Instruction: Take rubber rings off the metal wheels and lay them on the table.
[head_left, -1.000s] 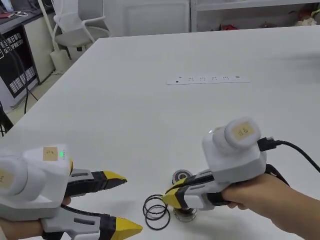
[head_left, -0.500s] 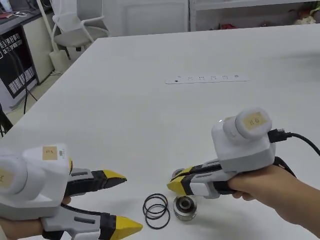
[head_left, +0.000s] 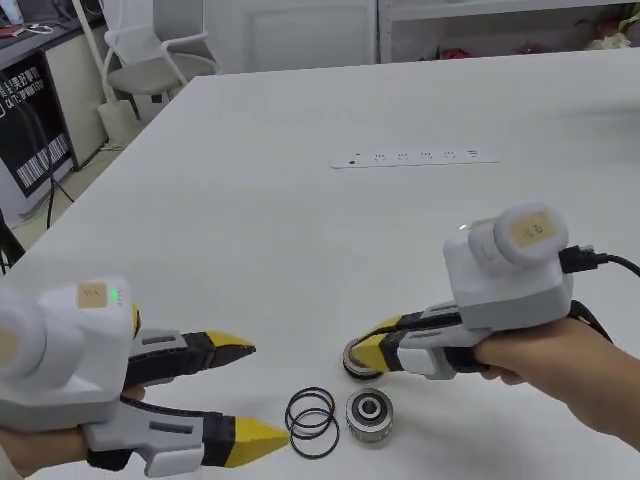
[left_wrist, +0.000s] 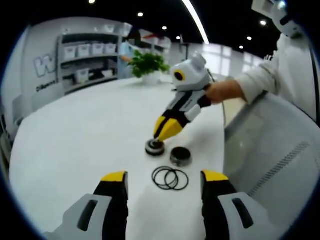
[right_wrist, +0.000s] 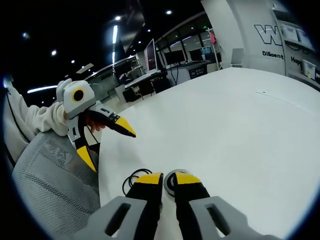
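Two metal wheels lie near the table's front edge. The near wheel (head_left: 369, 415) (left_wrist: 180, 156) lies flat and bare. The far wheel (head_left: 356, 360) (left_wrist: 155, 147) (right_wrist: 171, 181) has a dark band around it. My right gripper (head_left: 366, 352) (right_wrist: 168, 179) has its jaws close together, tips right at the far wheel; whether they touch it I cannot tell. Loose black rubber rings (head_left: 313, 422) (left_wrist: 170, 178) (right_wrist: 132, 179) lie overlapped left of the near wheel. My left gripper (head_left: 257, 393) (left_wrist: 165, 177) stands open just left of the rings, holding nothing.
A white power strip (head_left: 413, 158) lies farther back on the white table (head_left: 250, 220). A chair (head_left: 160, 60) and a desk stand beyond the table's left edge. A potted plant (left_wrist: 146, 64) and shelves are in the background.
My right gripper has lifted off the near wheel and moved right and back, its tips now at the far wheel. The near wheel is uncovered. The left gripper has barely moved.
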